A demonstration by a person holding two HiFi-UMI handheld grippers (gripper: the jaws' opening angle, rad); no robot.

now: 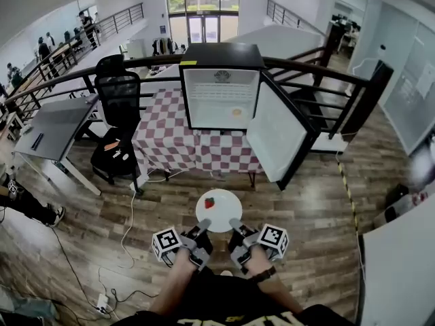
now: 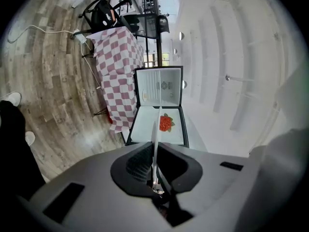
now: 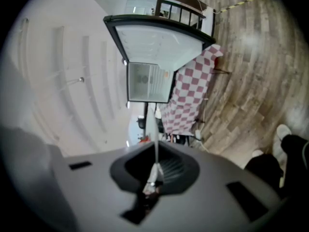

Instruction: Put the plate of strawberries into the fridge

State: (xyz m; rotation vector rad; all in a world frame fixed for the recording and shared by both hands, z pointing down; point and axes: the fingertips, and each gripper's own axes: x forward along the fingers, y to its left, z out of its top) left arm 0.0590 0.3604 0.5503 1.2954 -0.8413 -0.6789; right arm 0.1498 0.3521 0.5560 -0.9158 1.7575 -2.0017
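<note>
As both clamp plate (image 1: 225, 213) rim, left hand-held gripper (image 1: 202, 227), right hand-held gripper (image 1: 236, 227) flank strawberry (image 1: 210, 202)

The round white plate (image 1: 228, 214), held level, bears one red strawberry (image 1: 210, 202); the left tool (image 1: 202, 225) and right tool (image 1: 235, 225) pinch its near rim. The small black fridge (image 1: 221, 90) stands ahead on the checkered surface (image 1: 170, 141), its door (image 1: 277, 138) swung wide open.

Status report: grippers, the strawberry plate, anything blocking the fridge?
Left gripper and right gripper both shut on the plate rim. One strawberry on it. Fridge ahead, door open, nothing seen in the way.
</note>
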